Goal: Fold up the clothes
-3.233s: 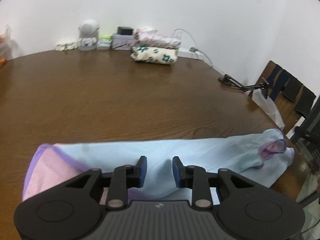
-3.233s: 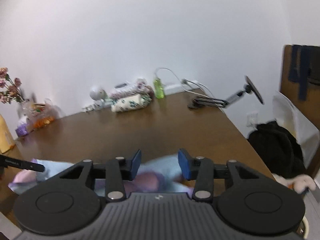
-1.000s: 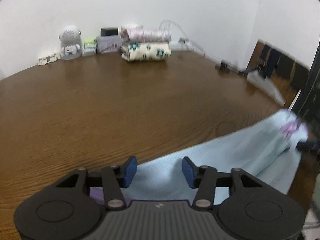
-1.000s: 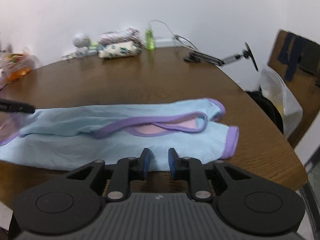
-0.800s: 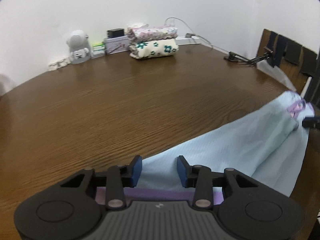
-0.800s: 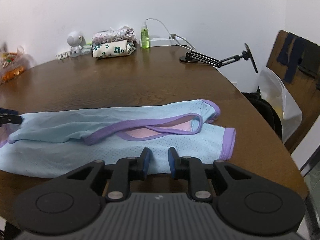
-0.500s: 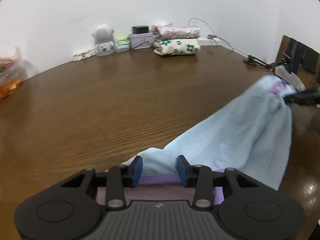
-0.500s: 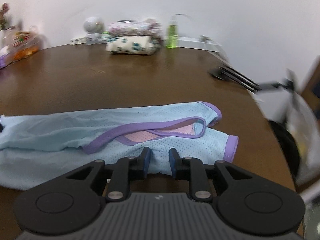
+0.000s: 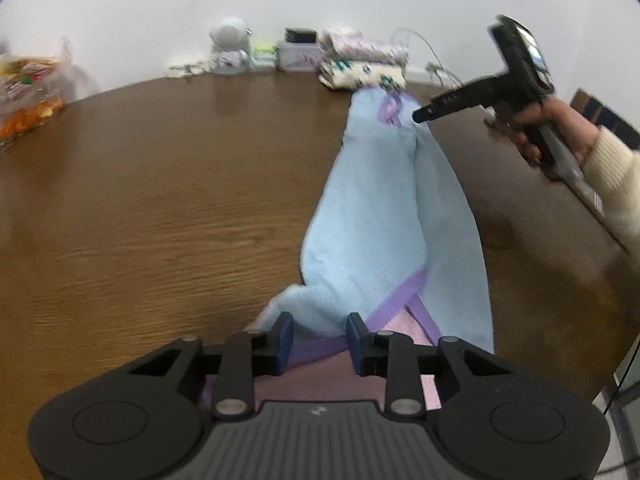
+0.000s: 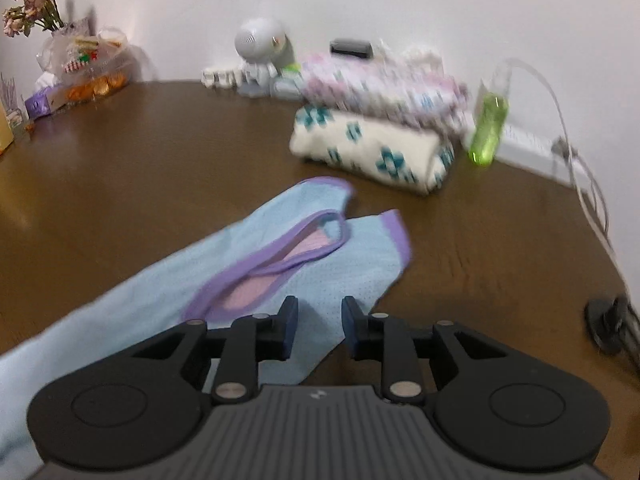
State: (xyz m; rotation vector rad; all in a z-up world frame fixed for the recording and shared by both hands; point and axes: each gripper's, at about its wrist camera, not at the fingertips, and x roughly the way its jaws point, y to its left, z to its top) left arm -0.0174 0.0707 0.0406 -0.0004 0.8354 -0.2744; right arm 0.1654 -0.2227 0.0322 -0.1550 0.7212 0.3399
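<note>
A light blue garment (image 9: 380, 208) with purple trim and a pink inside lies stretched lengthwise on the brown table (image 9: 160, 180). My left gripper (image 9: 318, 336) is at its near end, shut on a bunch of the blue fabric and purple hem. At the far end a hand (image 9: 560, 128) holds my right gripper (image 9: 416, 114) at the shoulder of the garment (image 10: 340, 272). In the right wrist view that gripper (image 10: 320, 320) has its jaws narrow with blue fabric between them. The neckline and a sleeve lie just ahead of it.
A stack of folded clothes (image 10: 372, 148) sits just beyond the garment's far end, with a green bottle (image 10: 488, 128) and a white cable (image 10: 580, 160) to its right. A white figure (image 10: 260, 48) and snack bags (image 10: 88, 68) stand along the wall. A cream sleeve (image 9: 616, 184) is at right.
The garment has swung round, its far end carried by the right gripper from the table's right edge toward the folded stack at the back. The left jaws narrowed on the near hem.
</note>
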